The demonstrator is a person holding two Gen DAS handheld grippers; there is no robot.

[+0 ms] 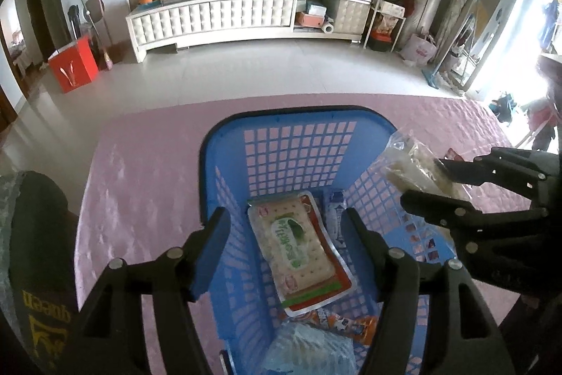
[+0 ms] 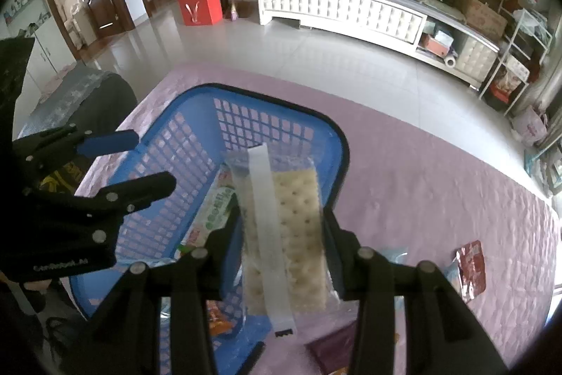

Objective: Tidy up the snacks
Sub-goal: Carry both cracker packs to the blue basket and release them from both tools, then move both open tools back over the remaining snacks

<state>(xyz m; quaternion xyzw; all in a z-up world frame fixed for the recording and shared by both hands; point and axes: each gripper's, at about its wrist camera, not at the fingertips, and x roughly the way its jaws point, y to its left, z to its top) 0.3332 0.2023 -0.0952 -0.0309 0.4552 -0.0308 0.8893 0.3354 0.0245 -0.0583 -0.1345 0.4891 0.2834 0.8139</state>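
A blue lattice basket [image 1: 281, 115] [image 2: 337, 136] stands on the pink tablecloth. Inside it lies a cracker pack with a green label [image 1: 298, 245] [image 2: 217, 206], flat on the bottom. My left gripper [image 1: 285, 217] [image 2: 152, 159] hangs over the basket with its jaws apart; the pads touch nothing. My right gripper [image 2: 281, 217] [image 1: 421, 180] is shut on a clear pack of pale crackers [image 2: 298, 217] [image 1: 411, 157], held above the basket's right rim.
More snacks lie in the basket: a blue-white pack [image 1: 337, 217], an orange wrapper [image 1: 351, 325] and a clear bluish bag [image 1: 309, 350]. On the cloth to the right are a red packet [image 2: 470, 269] and a maroon packet [image 2: 333, 350]. A dark cushion [image 1: 35, 234] sits left.
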